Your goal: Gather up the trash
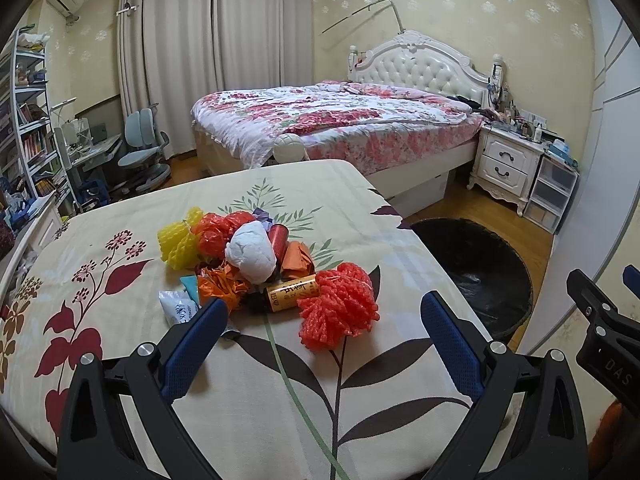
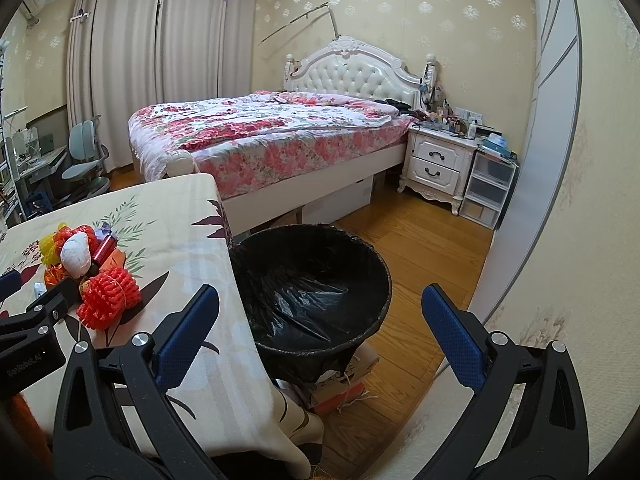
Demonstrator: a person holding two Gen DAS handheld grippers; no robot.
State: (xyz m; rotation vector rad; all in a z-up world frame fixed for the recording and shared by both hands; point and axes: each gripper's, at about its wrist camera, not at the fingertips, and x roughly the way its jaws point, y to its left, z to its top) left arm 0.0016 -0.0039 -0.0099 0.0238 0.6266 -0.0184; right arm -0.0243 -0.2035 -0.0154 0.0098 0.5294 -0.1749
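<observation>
The red foam net (image 1: 340, 306) lies at the near edge of the trash heap (image 1: 248, 256) on the surface (image 1: 120, 220), just ahead of my left tongs (image 1: 324, 320). I judge it light, springy and easily crushed, so I'd pinch its bunched middle. Both tongs are spread and empty; my right tongs (image 2: 320, 312) hang over the black-lined bin (image 2: 360, 264).

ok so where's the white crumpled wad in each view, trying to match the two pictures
Left wrist view: the white crumpled wad sits centre-left, on top of the trash pile on the floral tablecloth, ahead of the open left tool.
Right wrist view: the same wad is at the far left, small, in the pile left of the black-lined bin.
Shared landmark: the red foam net, just in front of the wad in both.
</observation>
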